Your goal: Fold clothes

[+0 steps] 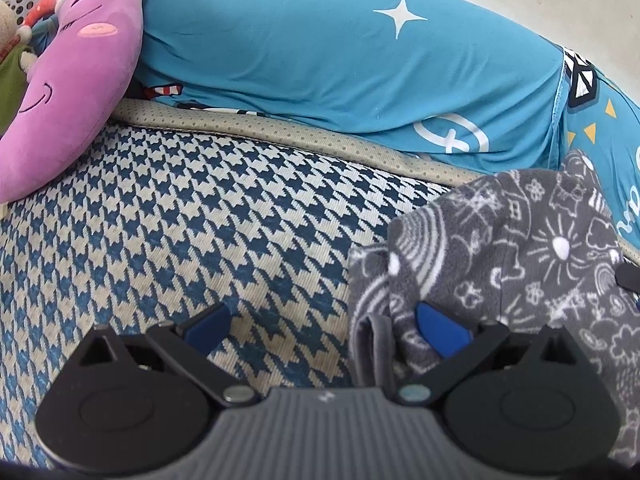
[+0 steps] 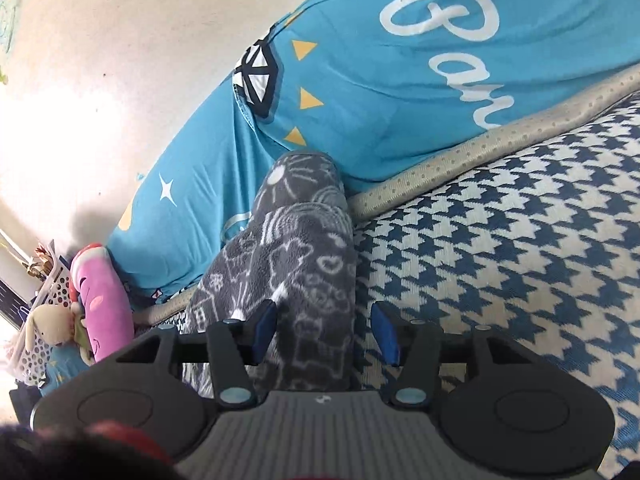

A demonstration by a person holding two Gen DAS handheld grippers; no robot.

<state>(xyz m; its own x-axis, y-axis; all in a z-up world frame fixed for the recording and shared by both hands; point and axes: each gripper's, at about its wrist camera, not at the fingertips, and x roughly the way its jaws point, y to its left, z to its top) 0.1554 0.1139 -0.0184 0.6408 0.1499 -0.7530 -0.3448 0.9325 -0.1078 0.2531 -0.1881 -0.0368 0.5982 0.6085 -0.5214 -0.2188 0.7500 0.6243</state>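
A grey fleece garment [image 1: 500, 260] printed with white doodles lies bunched on a blue-and-white houndstooth mat [image 1: 180, 220]. In the left wrist view it fills the lower right. My left gripper [image 1: 324, 328] is open wide; its right pad [image 1: 440, 332] rests against the cloth's folded edge, and its left pad [image 1: 208, 324] is over bare mat. In the right wrist view the garment [image 2: 288, 240] runs as a long strip away from my right gripper [image 2: 325, 332]. That gripper is open, straddling the strip's near end. Its left pad [image 2: 264, 332] lies over the cloth and its right pad [image 2: 386, 334] stands just off the edge.
Blue bedding [image 1: 320, 60] with a white star and lettering is heaped along the mat's dotted beige border [image 1: 320, 136], against a pale wall. A purple plush cushion [image 1: 80, 80], a plush rabbit [image 2: 44, 324] and a white basket [image 2: 52, 292] sit at the far left.
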